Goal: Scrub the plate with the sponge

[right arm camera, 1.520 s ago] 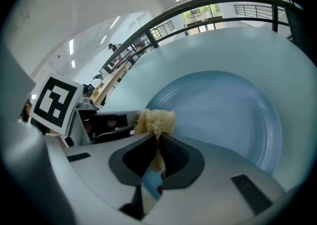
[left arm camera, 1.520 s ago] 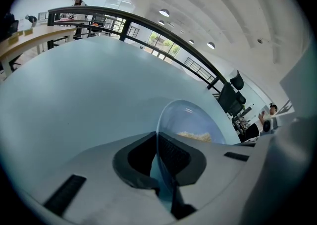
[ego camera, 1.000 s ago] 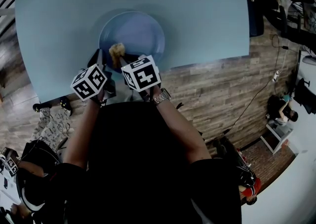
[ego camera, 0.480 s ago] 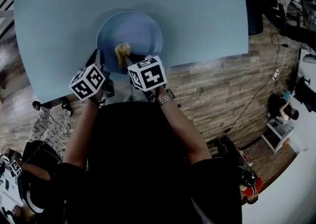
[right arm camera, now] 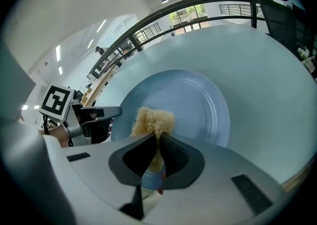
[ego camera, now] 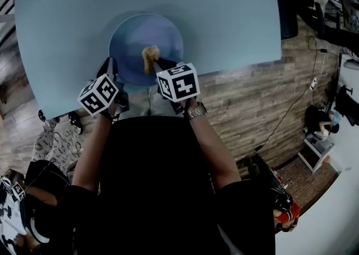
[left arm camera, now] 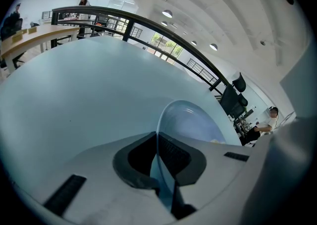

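Observation:
A round blue plate lies on the pale blue table, close to its near edge. My left gripper is shut on the plate's near-left rim; in the left gripper view the thin rim runs straight in between the pads of that gripper. My right gripper is shut on a tan, frayed sponge pressed on the plate's near part. In the right gripper view the sponge sticks out past that gripper onto the plate, with the left gripper at the rim.
The table's near edge runs just under my hands, with wood-pattern floor beyond it. Bare tabletop surrounds the plate on the far, left and right sides. A person sits far off at the right of the left gripper view.
My right gripper has slid the sponge to the right across the plate's near part. The left gripper has stayed clamped on the rim.

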`<state>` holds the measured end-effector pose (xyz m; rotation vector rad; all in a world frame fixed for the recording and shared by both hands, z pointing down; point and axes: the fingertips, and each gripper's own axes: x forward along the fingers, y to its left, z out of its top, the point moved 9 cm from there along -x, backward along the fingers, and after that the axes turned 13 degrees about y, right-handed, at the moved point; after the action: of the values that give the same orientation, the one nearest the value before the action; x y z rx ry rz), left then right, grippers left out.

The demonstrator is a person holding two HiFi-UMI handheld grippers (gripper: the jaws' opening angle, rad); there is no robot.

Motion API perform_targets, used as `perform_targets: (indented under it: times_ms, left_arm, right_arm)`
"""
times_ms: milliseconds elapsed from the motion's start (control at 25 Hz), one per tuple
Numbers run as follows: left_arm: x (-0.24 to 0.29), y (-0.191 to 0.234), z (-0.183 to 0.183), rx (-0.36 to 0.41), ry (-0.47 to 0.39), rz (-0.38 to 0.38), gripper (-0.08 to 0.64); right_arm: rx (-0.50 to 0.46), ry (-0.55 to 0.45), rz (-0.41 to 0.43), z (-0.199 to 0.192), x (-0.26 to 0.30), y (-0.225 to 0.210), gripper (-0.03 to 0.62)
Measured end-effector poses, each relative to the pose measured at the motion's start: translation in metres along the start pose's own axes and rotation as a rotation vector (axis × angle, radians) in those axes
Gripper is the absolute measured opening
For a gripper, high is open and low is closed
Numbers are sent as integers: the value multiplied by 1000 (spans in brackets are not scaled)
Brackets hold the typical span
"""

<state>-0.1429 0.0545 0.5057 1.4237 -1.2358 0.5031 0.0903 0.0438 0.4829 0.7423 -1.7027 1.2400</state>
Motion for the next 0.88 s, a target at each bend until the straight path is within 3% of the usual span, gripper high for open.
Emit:
perform_targets:
  times_ms: [880]
  left_arm:
    - [6,1,-5,-12,1,-6,6]
  right_arm:
    - [73,-41,-139,-2,-27,-53,34]
